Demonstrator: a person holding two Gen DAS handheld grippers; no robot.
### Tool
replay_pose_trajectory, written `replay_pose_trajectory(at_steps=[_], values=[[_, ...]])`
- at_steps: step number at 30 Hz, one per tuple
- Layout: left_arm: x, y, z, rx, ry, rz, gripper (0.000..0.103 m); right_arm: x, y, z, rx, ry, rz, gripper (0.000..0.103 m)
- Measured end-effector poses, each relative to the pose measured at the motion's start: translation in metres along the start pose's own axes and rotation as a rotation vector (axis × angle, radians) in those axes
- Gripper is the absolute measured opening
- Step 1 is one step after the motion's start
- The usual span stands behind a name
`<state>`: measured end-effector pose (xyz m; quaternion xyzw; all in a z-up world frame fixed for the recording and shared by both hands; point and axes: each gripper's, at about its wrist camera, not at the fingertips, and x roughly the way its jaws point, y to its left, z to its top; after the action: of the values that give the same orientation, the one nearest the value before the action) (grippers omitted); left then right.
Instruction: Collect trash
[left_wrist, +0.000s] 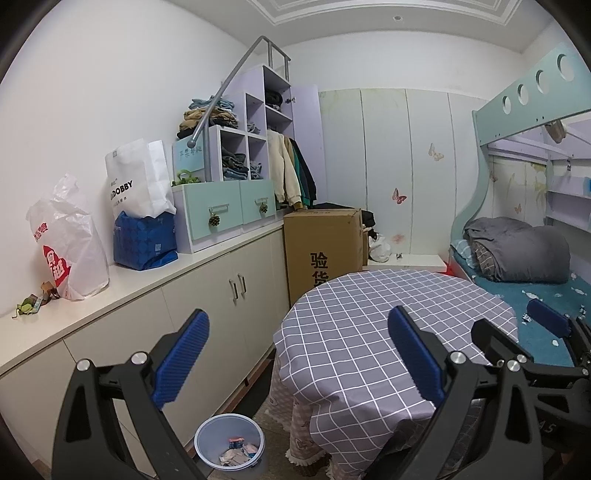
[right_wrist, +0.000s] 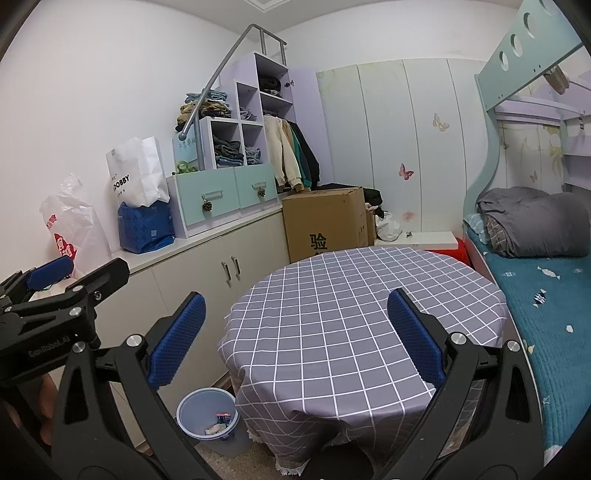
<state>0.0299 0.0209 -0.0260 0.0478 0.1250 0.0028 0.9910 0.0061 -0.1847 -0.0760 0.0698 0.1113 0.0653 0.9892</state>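
Both grippers hang wide open and empty above the near edge of a checked tablecloth (right_wrist: 354, 314). The trash bin (left_wrist: 229, 439), already holding wrappers, stands on the floor below and to the left, nearer the left gripper (left_wrist: 299, 365) than the right gripper (right_wrist: 291, 339). Legible: "DOBBY" on a white bag (left_wrist: 138, 181); "验货" on a carton (left_wrist: 321, 243).

Left tool (left_wrist: 299, 354) and right tool (right_wrist: 295, 336) side by side, both spread wide, empty.
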Motion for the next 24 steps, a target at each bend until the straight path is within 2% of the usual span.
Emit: replay_pose_trajectory(at_steps=[13, 24], values=[[0.036, -0.015, 0.004, 0.045, 0.033, 0.005, 0.095, 0.033, -0.022, -0.003, 0.039, 0.035, -0.006, 0.097], [0.096, -0.054, -0.002, 0.095, 0.114, -0.025, 0.095, 0.073, -0.063, -0.01, 0.071, 0.078, -0.063, 0.097]])
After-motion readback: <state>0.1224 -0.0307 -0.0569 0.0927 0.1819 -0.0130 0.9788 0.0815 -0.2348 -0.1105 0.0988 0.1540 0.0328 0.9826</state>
